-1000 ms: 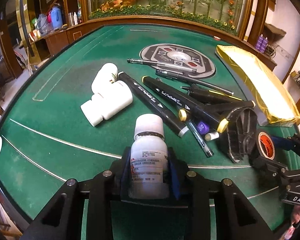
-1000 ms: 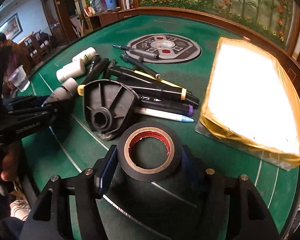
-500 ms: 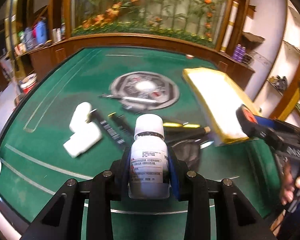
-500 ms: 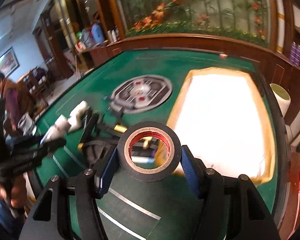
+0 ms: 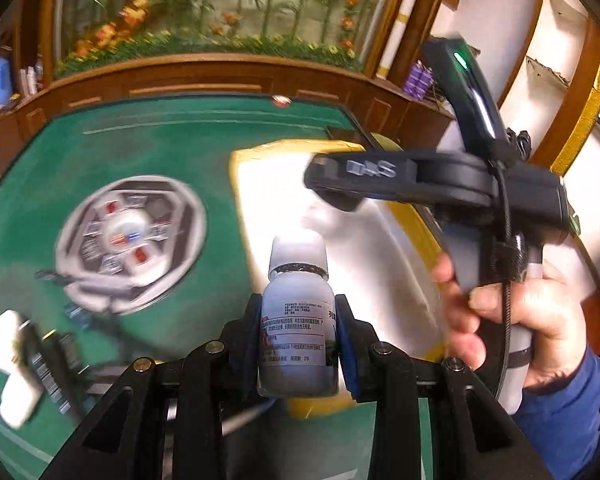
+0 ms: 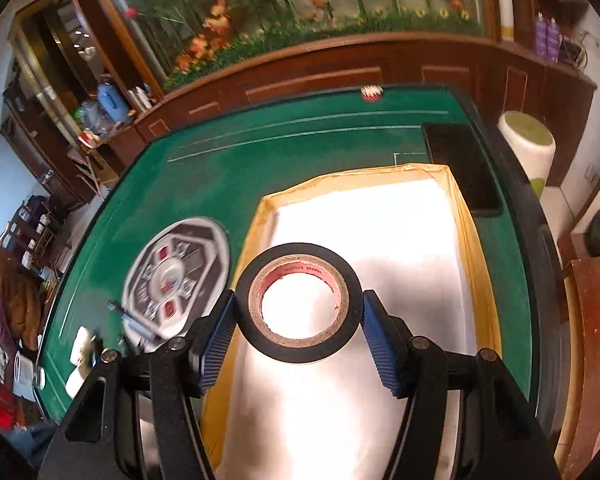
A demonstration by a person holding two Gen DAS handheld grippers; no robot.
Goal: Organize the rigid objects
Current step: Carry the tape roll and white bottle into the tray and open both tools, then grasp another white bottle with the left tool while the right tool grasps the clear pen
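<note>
- Far left in the left wrist view, at about 8 o'clock, white bottles [image 5: 14,364] and dark markers [image 5: 56,364] are seen blurred on the green table [image 5: 160,148]; their exact contact cannot be told.
- Toward 10 o'clock, a round grey emblem [image 5: 130,236] is set into the felt.
- At the lower centre, the left gripper [image 5: 298,344] is closed part-way, its blue pads pressed on either side of a white medicine bottle [image 5: 296,320], which is held upright with its cap pointing to 12 o'clock.
- Behind the bottle, toward 1 o'clock, a gold-rimmed tray [image 5: 414,220] with a white inside is seen.
- At 3 o'clock, the right hand [image 5: 520,316] is wrapped round the handle of the other gripper's black body.
- In the right wrist view, the emblem [image 6: 176,276] lies at 9 o'clock, with blurred pens and a white bottle [image 6: 80,356] at 8 o'clock.
- At the centre, the right gripper [image 6: 298,320] is held moderately wide, its ribbed blue pads clamped on the outer rim of a black tape roll [image 6: 298,308], which is carried above the tray [image 6: 472,240].
- At 1 o'clock, a black flat slab [image 6: 460,168] lies on the felt just beyond the tray's far corner.
</note>
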